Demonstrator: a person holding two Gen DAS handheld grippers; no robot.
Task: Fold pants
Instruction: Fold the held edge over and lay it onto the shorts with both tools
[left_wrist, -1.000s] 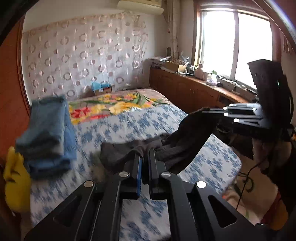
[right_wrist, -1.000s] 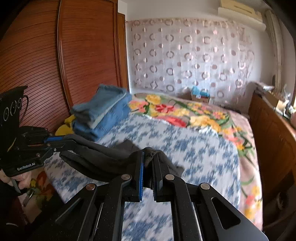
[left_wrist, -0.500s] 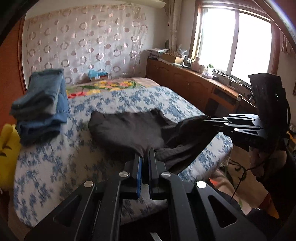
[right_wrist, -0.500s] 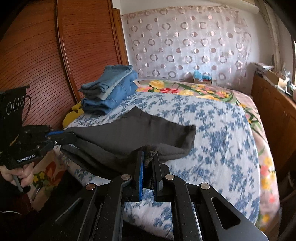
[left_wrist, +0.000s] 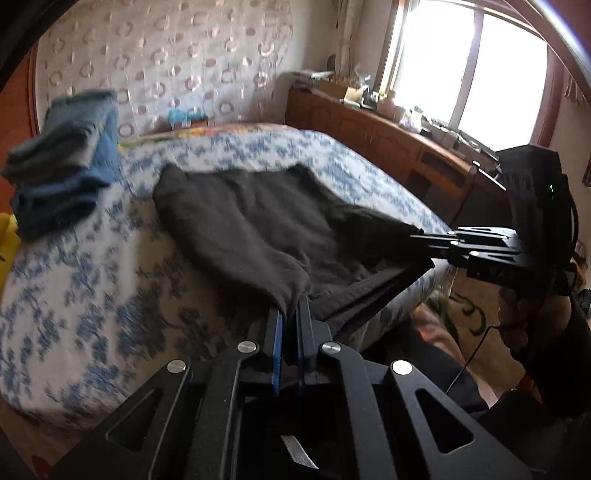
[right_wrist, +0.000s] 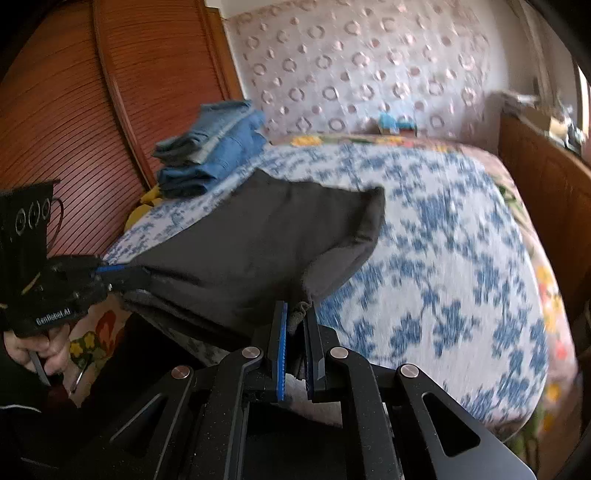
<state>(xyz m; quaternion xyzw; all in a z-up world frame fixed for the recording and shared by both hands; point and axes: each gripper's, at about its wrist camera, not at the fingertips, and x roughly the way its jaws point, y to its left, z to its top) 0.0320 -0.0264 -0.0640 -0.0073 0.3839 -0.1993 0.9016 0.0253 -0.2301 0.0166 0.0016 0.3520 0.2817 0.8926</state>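
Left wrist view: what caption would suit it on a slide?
Both grippers, left gripper and right gripper, pinch dark pants spread over the floral bed.

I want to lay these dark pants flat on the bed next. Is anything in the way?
Nothing visible: the pants already lie partly on bare bedspread. The folded jeans sit off to the side.
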